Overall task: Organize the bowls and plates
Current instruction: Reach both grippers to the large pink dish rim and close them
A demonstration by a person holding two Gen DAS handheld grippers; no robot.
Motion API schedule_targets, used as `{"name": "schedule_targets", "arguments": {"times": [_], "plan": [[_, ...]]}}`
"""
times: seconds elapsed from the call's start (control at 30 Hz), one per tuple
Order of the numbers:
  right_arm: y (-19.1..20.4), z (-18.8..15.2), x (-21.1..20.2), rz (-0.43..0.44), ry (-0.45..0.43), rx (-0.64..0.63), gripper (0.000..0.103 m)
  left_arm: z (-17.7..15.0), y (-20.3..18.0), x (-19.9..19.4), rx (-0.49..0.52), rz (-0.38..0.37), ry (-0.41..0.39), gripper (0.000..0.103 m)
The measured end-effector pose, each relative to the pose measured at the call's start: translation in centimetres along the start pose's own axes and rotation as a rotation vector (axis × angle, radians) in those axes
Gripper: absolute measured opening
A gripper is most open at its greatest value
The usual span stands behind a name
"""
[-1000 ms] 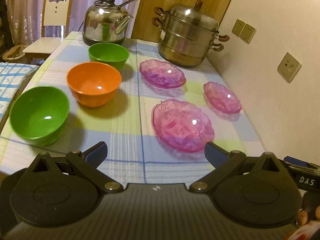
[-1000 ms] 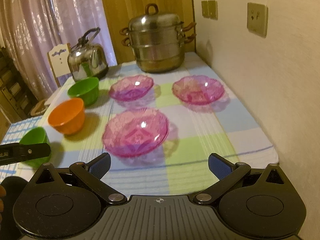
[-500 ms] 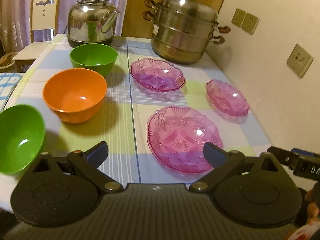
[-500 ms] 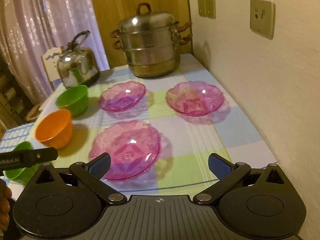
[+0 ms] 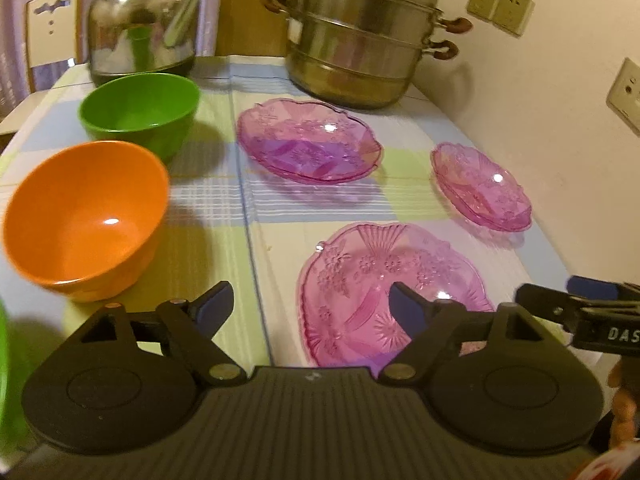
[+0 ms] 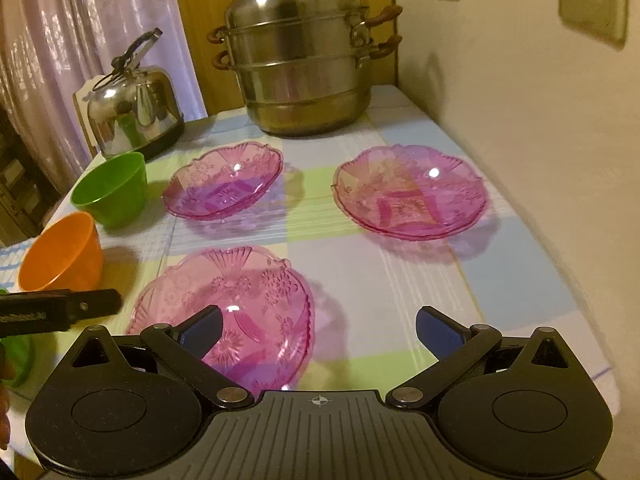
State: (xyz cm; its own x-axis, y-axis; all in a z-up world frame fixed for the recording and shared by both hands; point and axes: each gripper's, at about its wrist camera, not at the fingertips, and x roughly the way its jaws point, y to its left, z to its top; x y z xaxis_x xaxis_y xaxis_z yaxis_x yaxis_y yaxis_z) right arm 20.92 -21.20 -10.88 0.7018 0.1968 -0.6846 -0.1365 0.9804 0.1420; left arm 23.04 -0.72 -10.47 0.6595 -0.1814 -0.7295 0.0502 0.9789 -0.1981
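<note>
Both hand-held grippers drop closer to the near pink plate (image 5: 394, 296); left hand-held gripper (image 5: 310, 304) narrowing, still empty, right hand-held gripper (image 6: 318, 330) released. Pinch the rim squarely.

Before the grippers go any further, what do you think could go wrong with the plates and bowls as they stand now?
1. Both the open left gripper, whose jaws have just been closing, and the open right gripper hover near the nearest pink plate; they might collide.
2. That plate looks shallow and glossy, so a rim pinch could slip.
3. The orange bowl sits close beside the left gripper's path and could get nudged.
</note>
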Motion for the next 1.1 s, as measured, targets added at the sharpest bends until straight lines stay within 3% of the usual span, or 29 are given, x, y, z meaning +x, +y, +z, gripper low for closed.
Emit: {"name": "schedule_targets", "arguments": {"times": [0.1,0.17,0.3,0.57,0.83,0.93,1.0,1.1], "plan": [[-0.1,-0.5,1.1,0.019,-0.002,0.006,0.101,-0.4,-0.6,1.2,0.041,-0.01,0.013,0.072],[-0.3,-0.9,1.9,0.02,0.027,0.022,0.088,-0.6,-0.7,2.2,0.043,-0.018,0.035,0.067],[0.0,-0.9,2.9,0.022,0.068,0.014,0.082,-0.9,-0.2,3.0,0.015,-0.033,0.054,0.06],[0.7,-1.3,4.0,0.033,0.116,-0.005,0.049,-1.3,-0.1,3.7,0.013,-0.042,0.066,0.046],[0.4,-1.4,4.5,0.053,0.14,0.028,0.034,-1.3,0.8,4.1,-0.029,-0.038,0.06,0.034],[0.3,-1.4,4.5,0.051,0.141,0.035,0.03,-1.2,1.1,4.2,-0.048,-0.042,0.055,0.028],[0.3,-1.3,4.5,0.044,0.145,0.042,0.026,-1.1,1.3,4.3,-0.057,-0.042,0.058,0.017],[0.1,-1.3,4.6,0.04,0.148,0.047,0.019,-1.1,1.4,4.4,-0.062,-0.038,0.061,0.013]]}}
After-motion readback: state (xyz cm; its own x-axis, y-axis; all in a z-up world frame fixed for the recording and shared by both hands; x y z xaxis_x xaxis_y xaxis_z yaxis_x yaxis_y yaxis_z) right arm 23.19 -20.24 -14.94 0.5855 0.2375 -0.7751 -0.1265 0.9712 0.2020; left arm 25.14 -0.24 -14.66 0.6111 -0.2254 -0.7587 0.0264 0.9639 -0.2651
